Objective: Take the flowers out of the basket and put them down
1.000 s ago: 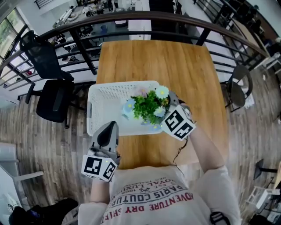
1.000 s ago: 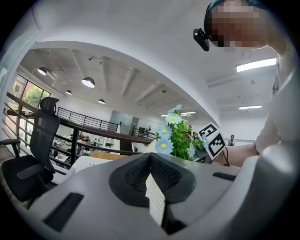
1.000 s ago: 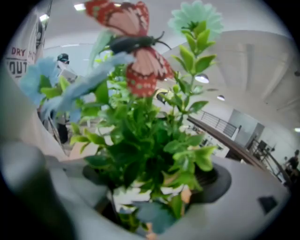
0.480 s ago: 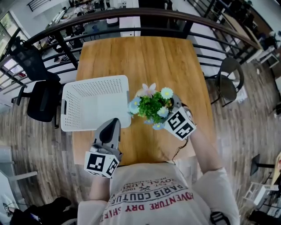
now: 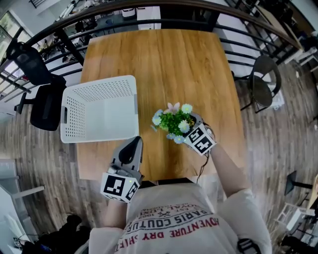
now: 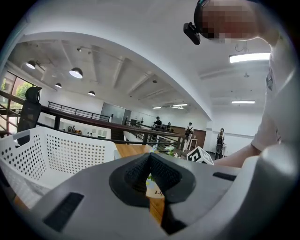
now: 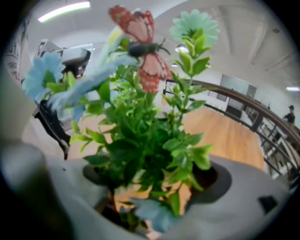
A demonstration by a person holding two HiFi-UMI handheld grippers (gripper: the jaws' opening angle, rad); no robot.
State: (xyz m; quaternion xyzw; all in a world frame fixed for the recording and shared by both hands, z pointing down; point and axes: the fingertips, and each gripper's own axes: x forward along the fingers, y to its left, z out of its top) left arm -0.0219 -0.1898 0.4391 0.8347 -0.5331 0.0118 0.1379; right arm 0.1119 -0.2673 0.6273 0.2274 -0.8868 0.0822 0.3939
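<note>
A bunch of artificial flowers [image 5: 173,121] with green leaves, pale blue blooms and a pink butterfly sits in my right gripper [image 5: 189,126], which is shut on its base. It is over the wooden table [image 5: 169,64], to the right of the white perforated basket [image 5: 99,116], which has nothing in it. In the right gripper view the flowers [image 7: 150,136] fill the frame and rise from between the jaws of the right gripper [image 7: 150,197]. My left gripper [image 5: 134,145] hovers by the table's front edge, shut on nothing. In the left gripper view, the left gripper [image 6: 150,161] has the basket [image 6: 56,150] to its left.
A dark metal railing [image 5: 149,10] curves round the table's far side. A black office chair [image 5: 42,94] stands at the left and a round-seated chair [image 5: 263,89] at the right. The table's front edge [image 5: 164,176] is close to the person's body.
The right gripper has carried the flowers out of the basket and to the right, and now holds them over the bare table. The left gripper has stayed by the front edge.
</note>
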